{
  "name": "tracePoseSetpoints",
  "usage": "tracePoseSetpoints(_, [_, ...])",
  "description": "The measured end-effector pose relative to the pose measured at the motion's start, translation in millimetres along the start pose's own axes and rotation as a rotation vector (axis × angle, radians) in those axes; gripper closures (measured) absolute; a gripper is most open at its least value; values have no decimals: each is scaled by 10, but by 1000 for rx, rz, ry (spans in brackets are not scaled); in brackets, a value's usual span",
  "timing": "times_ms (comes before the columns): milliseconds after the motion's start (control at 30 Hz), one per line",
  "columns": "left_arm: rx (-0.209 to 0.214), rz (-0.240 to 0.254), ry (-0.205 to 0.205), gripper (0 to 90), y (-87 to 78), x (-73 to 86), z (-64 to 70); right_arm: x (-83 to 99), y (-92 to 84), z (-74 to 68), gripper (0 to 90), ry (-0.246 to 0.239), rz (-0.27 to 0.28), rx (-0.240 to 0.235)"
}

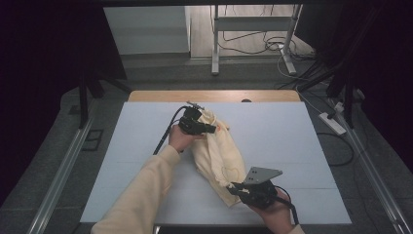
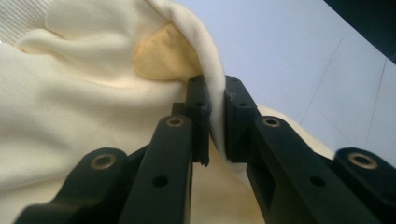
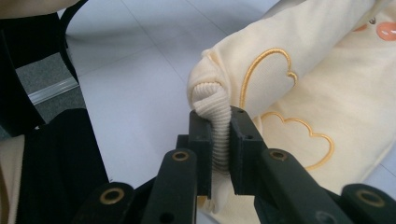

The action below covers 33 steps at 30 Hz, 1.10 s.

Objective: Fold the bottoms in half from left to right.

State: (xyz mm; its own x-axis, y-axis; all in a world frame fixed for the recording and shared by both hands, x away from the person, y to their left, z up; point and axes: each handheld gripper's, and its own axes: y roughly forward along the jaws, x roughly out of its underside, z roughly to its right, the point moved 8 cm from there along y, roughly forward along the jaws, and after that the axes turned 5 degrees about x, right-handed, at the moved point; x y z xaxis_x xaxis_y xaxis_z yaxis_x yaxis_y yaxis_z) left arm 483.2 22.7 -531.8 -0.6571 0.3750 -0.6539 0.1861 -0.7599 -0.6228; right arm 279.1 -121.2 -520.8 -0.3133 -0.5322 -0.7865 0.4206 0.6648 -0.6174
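Observation:
A cream-yellow garment (image 1: 216,153) with orange stitched outlines hangs stretched between my two grippers above the white table mat (image 1: 292,141). My left gripper (image 1: 210,128) holds its upper end, near the middle of the mat. In the left gripper view the left gripper (image 2: 215,122) is shut on a fold of the garment (image 2: 84,107). My right gripper (image 1: 234,187) holds the lower end, near the front edge. In the right gripper view the right gripper (image 3: 219,140) is shut on the garment's ribbed cuff (image 3: 215,105), with the garment (image 3: 322,79) spreading away to the right.
The mat covers a wooden table (image 1: 214,95). Beyond the table stand a metal frame (image 1: 216,39) and loose cables (image 1: 272,46) on the floor. A power strip (image 1: 332,123) lies on the floor at the right. Rails (image 1: 58,185) run along both sides.

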Motion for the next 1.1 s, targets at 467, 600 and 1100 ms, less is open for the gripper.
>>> tracePoseSetpoints(467, [-13,-34,-1,815,194,54,4,123,-76,111,811,29,-21,23])
tracePoseSetpoints(600, [-3,-32,-16,811,239,68,-5,154,-88,139,811,36,-30,27])
tracePoseSetpoints(1100, [16,-33,-24,784,305,83,-7,246,-111,230,809,55,-57,43])
